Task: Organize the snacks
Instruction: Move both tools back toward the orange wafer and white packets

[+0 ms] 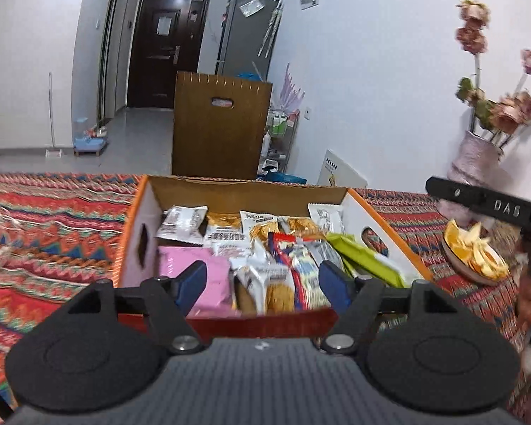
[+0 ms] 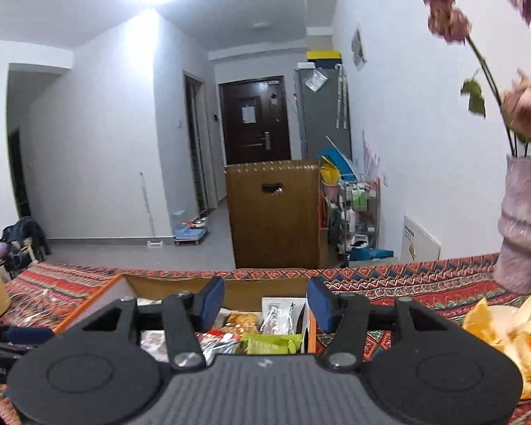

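An open cardboard box (image 1: 138,241) with orange rims stands on the patterned tablecloth, filled with several snack packets. Among them are a pink packet (image 1: 209,276), a green packet (image 1: 364,258) and white packets (image 1: 182,223). My left gripper (image 1: 262,283) hovers over the box's near edge, open, with nothing pressed between its blue pads (image 1: 191,283). My right gripper (image 2: 265,304) is open too, held above the box's right side (image 2: 309,333). The green packet (image 2: 270,343) and a white packet (image 2: 278,315) show below it.
A plate of orange peels (image 1: 474,251) (image 2: 513,333) lies right of the box, and a pink vase of dried flowers (image 1: 474,163) (image 2: 527,226) stands behind it. A thin white cable (image 1: 0,219) lies on the cloth at left. A tall brown carton (image 1: 219,124) stands beyond the table.
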Tool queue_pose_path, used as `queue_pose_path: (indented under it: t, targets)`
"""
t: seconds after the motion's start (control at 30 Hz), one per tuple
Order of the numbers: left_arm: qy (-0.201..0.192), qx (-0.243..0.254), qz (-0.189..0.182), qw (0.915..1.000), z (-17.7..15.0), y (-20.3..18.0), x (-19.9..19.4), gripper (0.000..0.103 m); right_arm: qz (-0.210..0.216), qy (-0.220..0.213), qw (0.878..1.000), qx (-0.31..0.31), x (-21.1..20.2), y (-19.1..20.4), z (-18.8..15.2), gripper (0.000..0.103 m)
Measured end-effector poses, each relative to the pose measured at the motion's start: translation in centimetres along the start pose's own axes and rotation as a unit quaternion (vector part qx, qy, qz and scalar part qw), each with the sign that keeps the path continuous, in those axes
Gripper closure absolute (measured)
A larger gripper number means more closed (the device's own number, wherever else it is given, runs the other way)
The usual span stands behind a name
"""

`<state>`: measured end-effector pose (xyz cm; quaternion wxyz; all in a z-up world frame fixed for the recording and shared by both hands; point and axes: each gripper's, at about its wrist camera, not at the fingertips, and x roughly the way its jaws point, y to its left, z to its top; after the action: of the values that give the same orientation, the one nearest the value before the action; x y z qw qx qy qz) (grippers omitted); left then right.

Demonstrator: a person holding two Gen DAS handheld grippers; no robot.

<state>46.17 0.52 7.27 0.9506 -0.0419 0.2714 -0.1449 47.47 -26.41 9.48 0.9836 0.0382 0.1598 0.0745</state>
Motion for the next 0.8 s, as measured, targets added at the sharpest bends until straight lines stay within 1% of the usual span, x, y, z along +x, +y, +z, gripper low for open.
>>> queue_pose_path:
  t: [0.07,0.17,0.27,0.33,0.4,0.47,0.53,0.6,0.63,0.67,0.73,0.8]
  targets:
    - [-0.009,0.005,0.002,0.9999,-0.6,0.0,-2.8,0.029,0.003,-0.004,1.000,-0.013,-2.3,0.4,0.0,0.052]
    - [-0.020,0.000,-0.002,0.9998,-1.8,0.1,-6.8,0.026,0.014,-0.008,1.000,-0.024,-6.2,1.0,-0.4,0.055]
    - [-0.029,-0.004,0.003,0.9996,-3.9,0.2,-10.8,0.022,0.029,-0.004,0.999,-0.036,-10.4,1.8,-2.0,0.055]
    - [-0.032,-0.011,0.000,0.9994,-5.6,0.4,-13.2,0.021,0.041,0.005,0.998,-0.044,-13.0,2.5,-3.5,0.055]
    - [-0.031,-0.029,0.001,0.9991,-7.6,0.5,-15.6,0.021,0.047,0.019,0.997,-0.051,-15.1,3.3,-5.3,0.055]
    - [-0.030,-0.038,0.002,0.9988,-9.6,0.4,-17.7,0.020,0.043,0.039,0.996,-0.061,-16.9,4.2,-7.0,0.055]
    - [-0.029,-0.037,0.007,0.9988,-11.7,0.1,-19.5,0.018,0.040,0.059,0.995,-0.066,-18.7,5.0,-9.0,0.054]
    - [-0.022,-0.043,0.014,0.9988,-14.1,-0.2,-20.9,0.014,0.046,0.081,0.994,-0.060,-20.3,5.6,-11.0,0.042]
    - [-0.013,-0.047,0.016,0.9987,-15.2,-0.3,-21.5,0.014,0.048,0.091,0.993,-0.055,-20.9,5.7,-11.9,0.039]
    - [0.001,-0.048,0.018,0.9987,-16.5,-0.4,-21.8,0.014,0.049,0.103,0.992,-0.045,-21.7,5.8,-13.3,0.037]
    - [0.024,-0.051,0.031,0.9979,-18.6,-0.5,-22.3,0.014,0.060,0.130,0.990,-0.023,-23.0,6.1,-15.7,0.037]
    - [0.039,-0.063,0.038,0.9965,-20.1,-0.4,-22.6,0.014,0.067,0.154,0.986,-0.005,-24.2,6.4,-17.9,0.036]
